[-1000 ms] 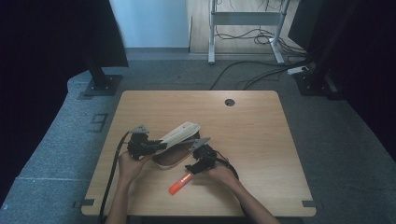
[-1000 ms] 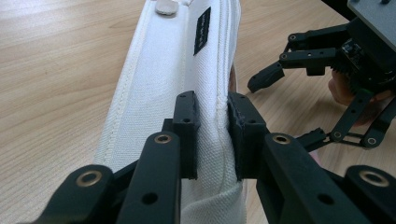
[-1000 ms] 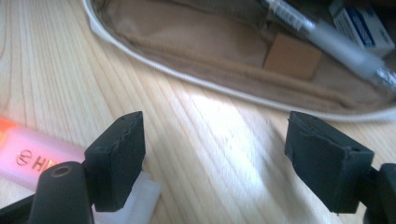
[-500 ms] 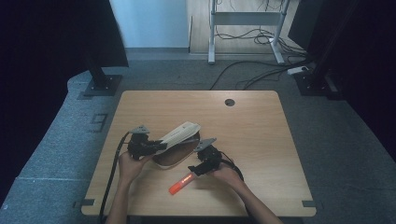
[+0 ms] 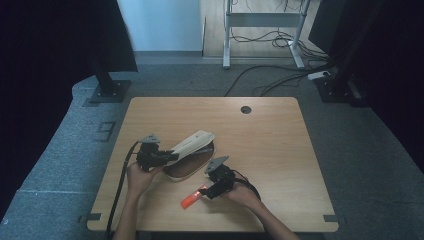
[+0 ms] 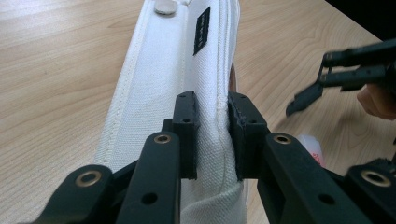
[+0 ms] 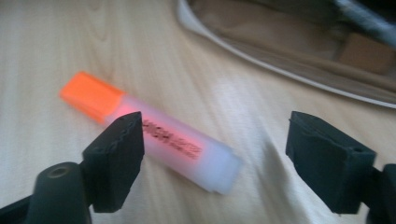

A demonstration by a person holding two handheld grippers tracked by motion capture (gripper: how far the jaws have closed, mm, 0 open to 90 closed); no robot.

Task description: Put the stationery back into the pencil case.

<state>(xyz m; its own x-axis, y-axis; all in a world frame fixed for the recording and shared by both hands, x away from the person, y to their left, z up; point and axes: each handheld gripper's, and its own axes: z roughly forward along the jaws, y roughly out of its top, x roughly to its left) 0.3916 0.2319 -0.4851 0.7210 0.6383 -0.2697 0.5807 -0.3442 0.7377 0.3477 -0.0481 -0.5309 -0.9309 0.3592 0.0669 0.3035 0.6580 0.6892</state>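
White pouch (image 6: 177,70) flap clamped in left claw (image 6: 212,135), right claw (image 7: 215,154) open over orange highlighter (image 7: 154,135)

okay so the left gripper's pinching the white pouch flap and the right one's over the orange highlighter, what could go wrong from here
1. The right gripper has open jaws, and the highlighter lies slantwise, partly under one jaw. Closing now might clip it off-centre and flick it away.
2. The left gripper is shut on a narrow fold of the white pouch; the fabric could slip out and the opening would drop shut.
3. The highlighter lies near the table edge, so it might roll off.
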